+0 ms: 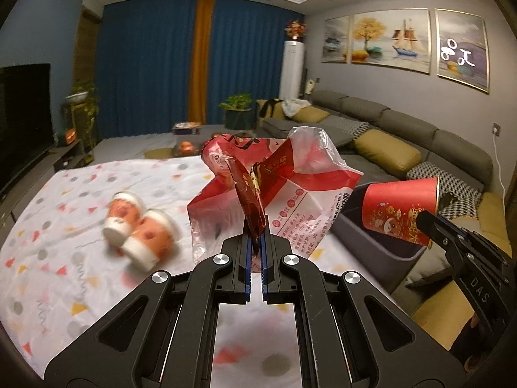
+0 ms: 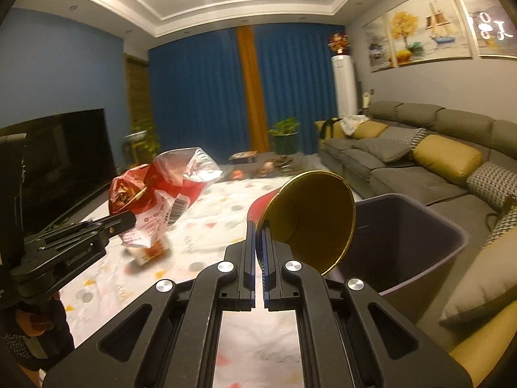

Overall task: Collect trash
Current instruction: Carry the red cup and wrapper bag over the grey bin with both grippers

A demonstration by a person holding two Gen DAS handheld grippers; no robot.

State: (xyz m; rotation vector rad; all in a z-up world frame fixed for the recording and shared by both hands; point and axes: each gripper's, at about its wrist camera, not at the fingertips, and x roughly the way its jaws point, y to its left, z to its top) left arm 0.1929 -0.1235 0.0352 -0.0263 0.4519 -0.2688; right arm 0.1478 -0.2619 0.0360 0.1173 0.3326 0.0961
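While both your jaws are clamped tight, L gripper (image 1: 257, 242) pinches a crumpled red-and-clear plastic snack bag (image 1: 278, 187) above the patterned white cloth (image 1: 64, 200); R gripper (image 2: 259, 236) grips the rim of a red paper cup w/ gold lining (image 2: 310, 216) beside the dark plastic bin (image 2: 420, 242). Two orange-white cups (image 1: 139, 229) lie beyond. Bag print reads "BZY-C010"; R gripper's body says "DAS".

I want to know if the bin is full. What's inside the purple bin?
The purple bin shows only bare dark walls inside. The red paper cup, pinched in the right tool, covers its near corner, and the bottom is too dark to see.
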